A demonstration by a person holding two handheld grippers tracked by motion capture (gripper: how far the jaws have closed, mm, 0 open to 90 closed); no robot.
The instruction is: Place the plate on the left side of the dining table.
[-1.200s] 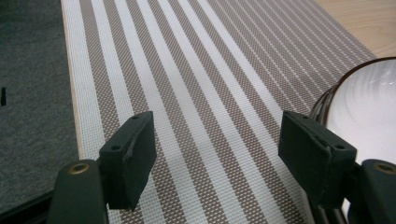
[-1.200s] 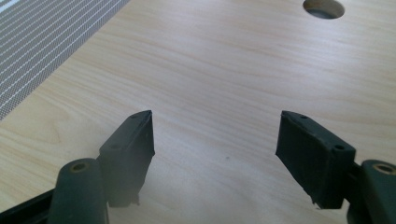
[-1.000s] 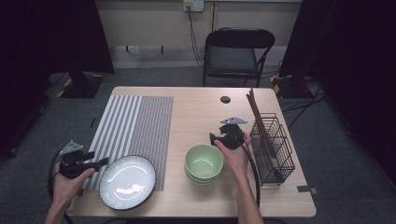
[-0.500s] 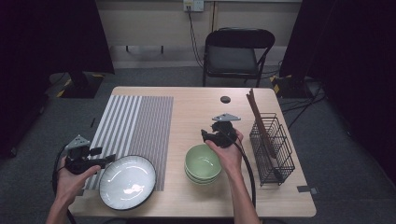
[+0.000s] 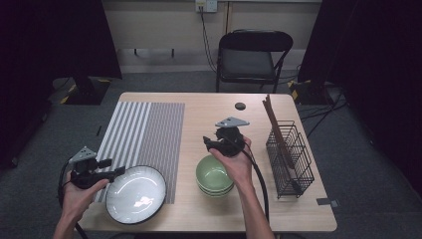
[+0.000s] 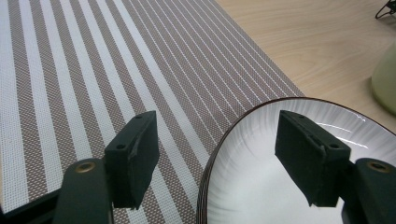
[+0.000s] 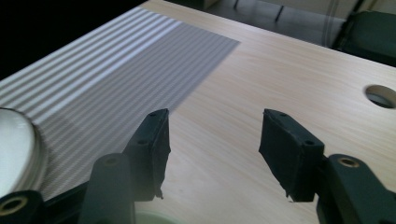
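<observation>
White plate sits at the near-left table edge, partly on the striped mat, stack of green bowls just to its right. Your L gripper straddles the plate rim w/ jaws apart, no clamp, and has barely moved over the last sec. Your R gripper has lifted off the bowls toward the far side; jaws have just been closing, nothing between them. Reads like bowls are done and the plate pickup is next. Wire rack untouched at right.
</observation>
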